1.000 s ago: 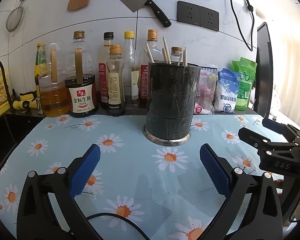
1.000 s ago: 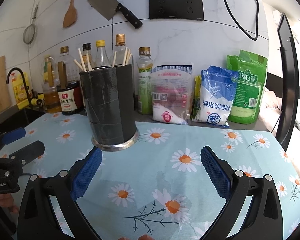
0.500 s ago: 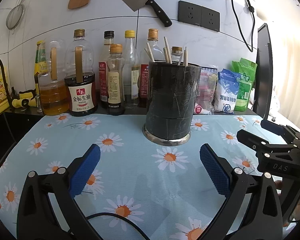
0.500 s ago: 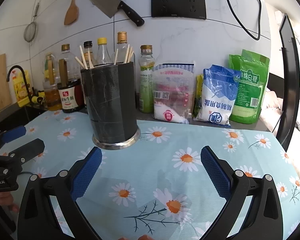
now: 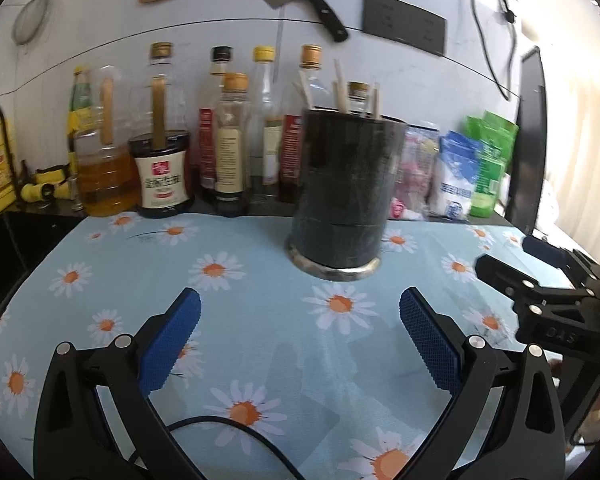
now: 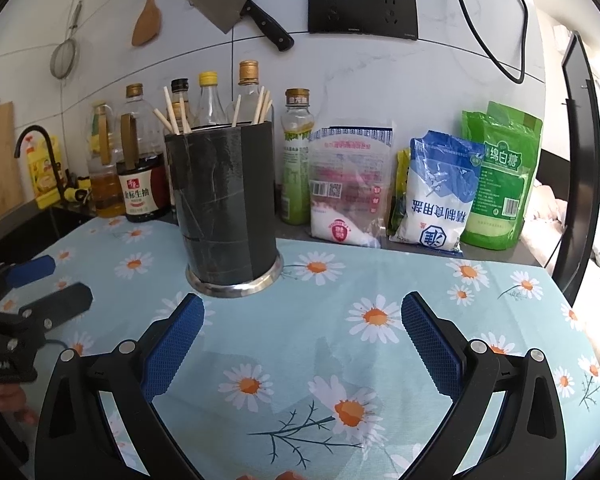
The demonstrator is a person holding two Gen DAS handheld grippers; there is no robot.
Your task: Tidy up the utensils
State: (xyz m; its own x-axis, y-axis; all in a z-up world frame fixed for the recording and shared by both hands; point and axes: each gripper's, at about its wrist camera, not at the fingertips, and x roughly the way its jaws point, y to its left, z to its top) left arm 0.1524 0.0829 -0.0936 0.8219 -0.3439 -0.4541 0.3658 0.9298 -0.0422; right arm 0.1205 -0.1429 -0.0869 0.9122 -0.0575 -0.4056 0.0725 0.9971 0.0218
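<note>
Holder: one black cylindrical utensil holder with a steel base [image 6: 226, 208], upright on the daisy-print blue tablecloth [image 6: 340, 344], centre-left of the right wrist view.
Chopsticks: about eight pale wooden chopsticks [image 6: 172, 114] standing inside it.
Left gripper [image 5: 300, 336]: fingers spread, empty.
Right gripper [image 6: 302, 338]: fingers spread, empty.
Packets: three bags [image 6: 440, 192] at right.

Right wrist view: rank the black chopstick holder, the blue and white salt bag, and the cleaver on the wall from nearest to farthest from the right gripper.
From the right gripper:
1. Black chopstick holder, just ahead and left, standing on the daisy cloth.
2. Blue and white salt bag, farther back and right, past the cloth's far edge.
3. Cleaver, hanging high on the back wall, upper left.
</note>
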